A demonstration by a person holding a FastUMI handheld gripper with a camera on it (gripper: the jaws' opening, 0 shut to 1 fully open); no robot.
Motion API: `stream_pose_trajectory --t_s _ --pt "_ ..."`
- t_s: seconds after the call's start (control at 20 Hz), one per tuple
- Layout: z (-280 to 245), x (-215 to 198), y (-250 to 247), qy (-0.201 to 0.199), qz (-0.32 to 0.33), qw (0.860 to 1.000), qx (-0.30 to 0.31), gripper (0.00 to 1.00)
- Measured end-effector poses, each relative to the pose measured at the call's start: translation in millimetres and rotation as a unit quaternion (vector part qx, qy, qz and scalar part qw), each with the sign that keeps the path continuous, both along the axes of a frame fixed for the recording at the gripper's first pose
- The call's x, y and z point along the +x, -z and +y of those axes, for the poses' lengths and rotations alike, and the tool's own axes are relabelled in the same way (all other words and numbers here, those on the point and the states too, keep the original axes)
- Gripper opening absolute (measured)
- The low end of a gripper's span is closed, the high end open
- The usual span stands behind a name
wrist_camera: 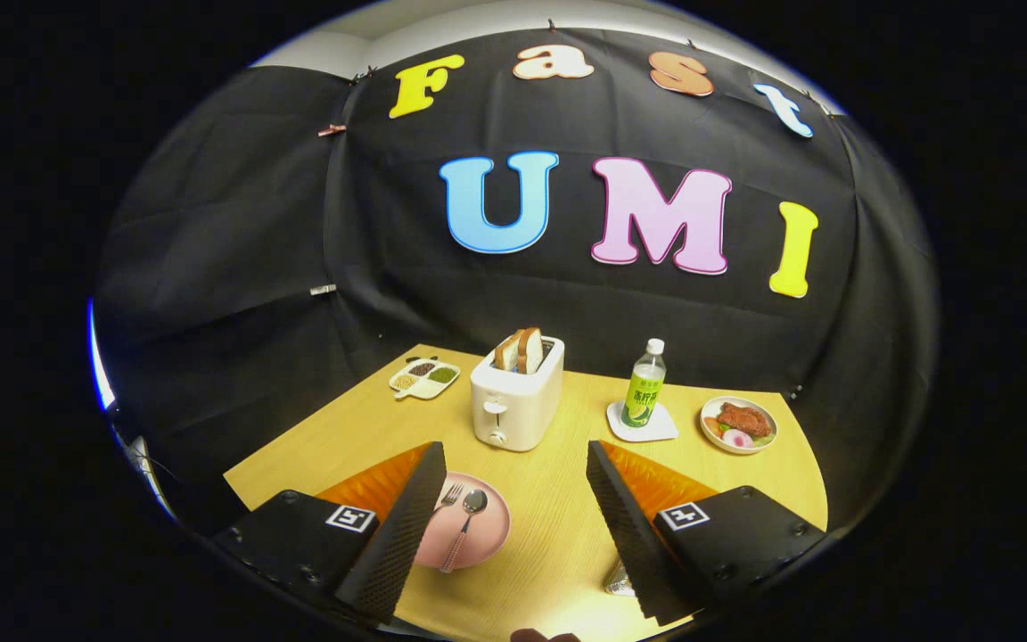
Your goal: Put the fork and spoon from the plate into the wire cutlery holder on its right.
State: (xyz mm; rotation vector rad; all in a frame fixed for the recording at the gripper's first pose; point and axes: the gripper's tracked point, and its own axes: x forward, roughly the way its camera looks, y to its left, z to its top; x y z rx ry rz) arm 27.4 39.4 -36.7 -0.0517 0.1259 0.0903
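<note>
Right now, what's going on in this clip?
A hand-held tool hangs open above a wooden table, holding nothing. The spoon and fork lie on a pink plate by the tool's left finger, untouched. A bit of metal wire beside the right finger may be the cutlery holder; it is mostly hidden. Beyond the fingers stand a toaster with bread, a bottle on a coaster, a divided snack dish and a plate of food. Nothing has been put away yet.

Fork (449, 496) left of spoon (464, 528), on plate (488, 546)
</note>
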Motion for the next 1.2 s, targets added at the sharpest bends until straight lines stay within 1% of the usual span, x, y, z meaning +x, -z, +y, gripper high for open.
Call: stream_pose_trajectory --t_s 0.25,0.45,0.65,0.9,0.95,1.0,1.1,1.15,1.2 --pt "28.5 21.9 36.8 -0.031 0.062 0.997 -0.019 0.99" --pt "47.3 39.4 82.9 -0.049 0.127 0.990 -0.029 0.99" --pt "62.1 52.1 142.5 -0.065 0.214 0.973 -0.048 0.99" --pt "73.0 64.8 200.5 -0.084 0.289 0.950 -0.088 0.99" --pt "76.7 65.4 209.5 -0.086 0.304 0.945 -0.089 0.98" --pt "78.2 66.8 216.5 -0.086 0.316 0.941 -0.088 0.92" --pt "79.2 70.0 229.2 -0.084 0.338 0.932 -0.098 0.89" --pt "79.5 72.3 235.8 -0.085 0.347 0.928 -0.101 0.88" --pt "79.3 74.0 242.1 -0.084 0.358 0.924 -0.103 0.83"
